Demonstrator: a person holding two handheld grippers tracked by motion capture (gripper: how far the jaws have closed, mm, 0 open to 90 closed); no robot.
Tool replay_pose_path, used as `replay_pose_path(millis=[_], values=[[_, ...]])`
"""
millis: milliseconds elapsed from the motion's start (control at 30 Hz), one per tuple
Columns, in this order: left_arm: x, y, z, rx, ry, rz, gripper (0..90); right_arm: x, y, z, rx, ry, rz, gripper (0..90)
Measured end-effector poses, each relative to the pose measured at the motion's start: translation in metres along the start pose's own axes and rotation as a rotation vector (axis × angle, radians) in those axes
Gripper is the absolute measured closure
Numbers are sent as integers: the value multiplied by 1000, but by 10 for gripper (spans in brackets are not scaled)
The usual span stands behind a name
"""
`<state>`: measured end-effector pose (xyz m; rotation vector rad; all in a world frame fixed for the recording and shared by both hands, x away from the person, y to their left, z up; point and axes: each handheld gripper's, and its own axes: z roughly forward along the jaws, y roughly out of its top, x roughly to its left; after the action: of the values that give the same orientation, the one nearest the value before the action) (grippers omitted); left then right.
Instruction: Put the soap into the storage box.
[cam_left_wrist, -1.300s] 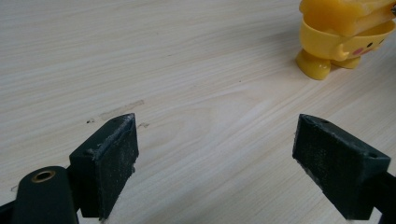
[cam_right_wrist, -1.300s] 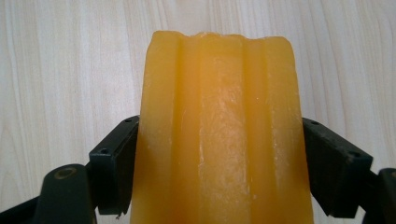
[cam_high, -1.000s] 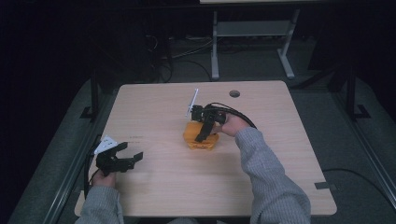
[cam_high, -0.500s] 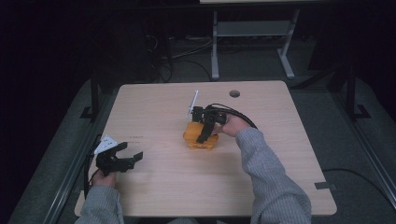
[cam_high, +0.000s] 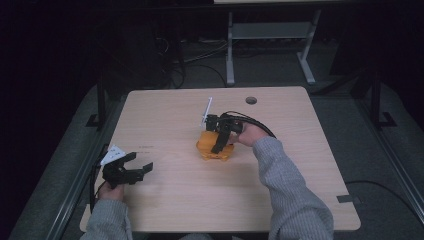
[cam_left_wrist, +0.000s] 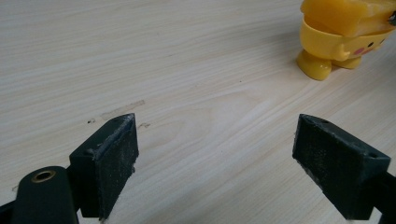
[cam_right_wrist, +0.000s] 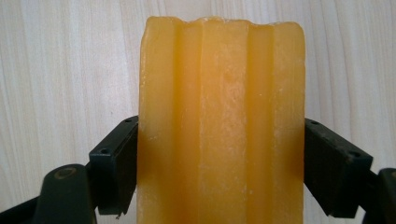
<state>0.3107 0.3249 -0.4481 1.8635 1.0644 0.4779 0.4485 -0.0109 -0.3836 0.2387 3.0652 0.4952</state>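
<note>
- Right gripper view: the right gripper (cam_right_wrist: 219, 163) is clenched on an orange ridged block (cam_right_wrist: 222, 121), one black jaw pressed flat against each long side. The block runs up the middle of this view, grooved lengthwise, its far end slightly ragged, with pale wood grain behind it.
- High view: the same right gripper (cam_high: 220, 145) points down at the middle of the table, and its jaws meet the orange block (cam_high: 206, 149) there. The person's right hand (cam_high: 249, 134) grips it from behind, a grey sleeve trails back to the bottom edge, and a black cable loops off the gripper's far side.
- Left gripper view: the left gripper (cam_left_wrist: 219, 158) is released, its two jaws standing wide apart with bare wood between them and nothing held. Far off at the upper right stands a yellow toy holder (cam_left_wrist: 334, 49) on short round feet, with a pink cheek and a small face mark, and the orange block (cam_left_wrist: 345, 14) sits on top of it.
- High view: the left gripper (cam_high: 134, 170) rests low at the table's near left corner, well apart from the block, jaws spread and pointing right, held by the left hand (cam_high: 111, 190).
- A white strip (cam_high: 206, 110) stands just behind the right gripper.
- The wooden table (cam_high: 300, 165) has a round hole (cam_high: 251, 100) near its far edge.
</note>
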Motion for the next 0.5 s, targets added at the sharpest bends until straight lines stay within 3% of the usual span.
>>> replay_pose_path(millis=[500], values=[[0, 0, 0, 1, 0, 2, 138, 1, -1, 0, -8, -5, 0, 209]])
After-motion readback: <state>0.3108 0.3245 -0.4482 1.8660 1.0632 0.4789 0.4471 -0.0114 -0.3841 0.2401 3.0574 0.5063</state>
